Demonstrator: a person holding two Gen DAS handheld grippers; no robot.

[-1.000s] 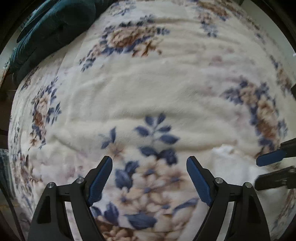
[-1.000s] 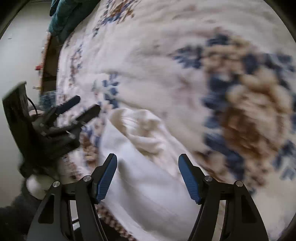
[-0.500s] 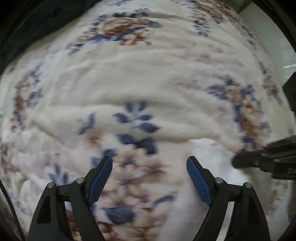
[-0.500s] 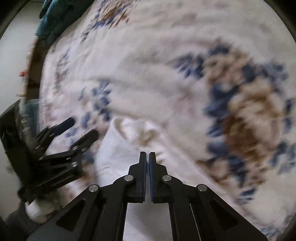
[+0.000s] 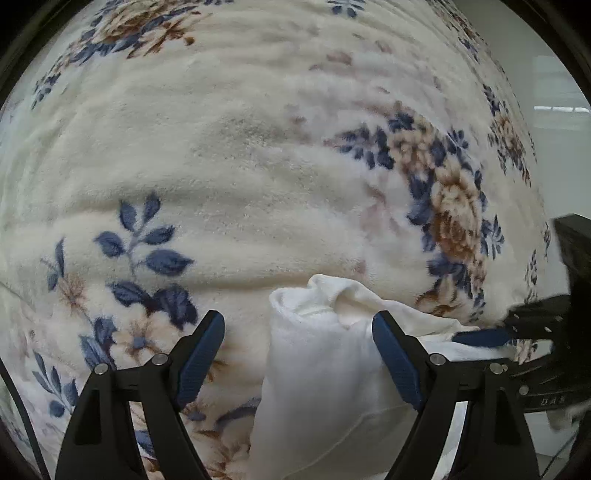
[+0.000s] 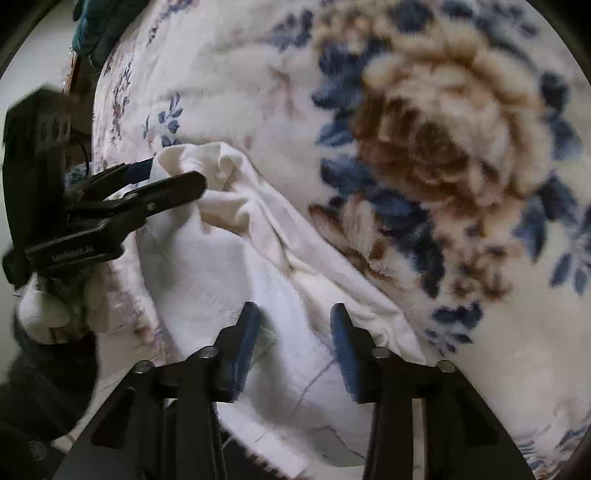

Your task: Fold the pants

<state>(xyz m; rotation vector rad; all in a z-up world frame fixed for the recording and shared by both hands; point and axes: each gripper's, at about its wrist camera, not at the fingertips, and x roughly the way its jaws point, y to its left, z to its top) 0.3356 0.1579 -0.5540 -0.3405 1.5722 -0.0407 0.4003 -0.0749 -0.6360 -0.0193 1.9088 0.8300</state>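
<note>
I see a cream plush blanket with blue and brown flowers [image 5: 240, 166] filling nearly everything. Beyond its far left corner lies a dark teal fabric heap [image 6: 98, 26], with pale floor [image 6: 40, 62] beside that edge.

We see soft, even daylight with faint shadows and no glare; fisheye bending curves the dark-cornered edges, and the right wrist view is blurred by motion.

white fleece pants [image 6: 236, 266] lie bunched on the cream floral plush blanket [image 5: 229, 155], near its edge, teal cloth [image 6: 96, 22] way behind.
</note>
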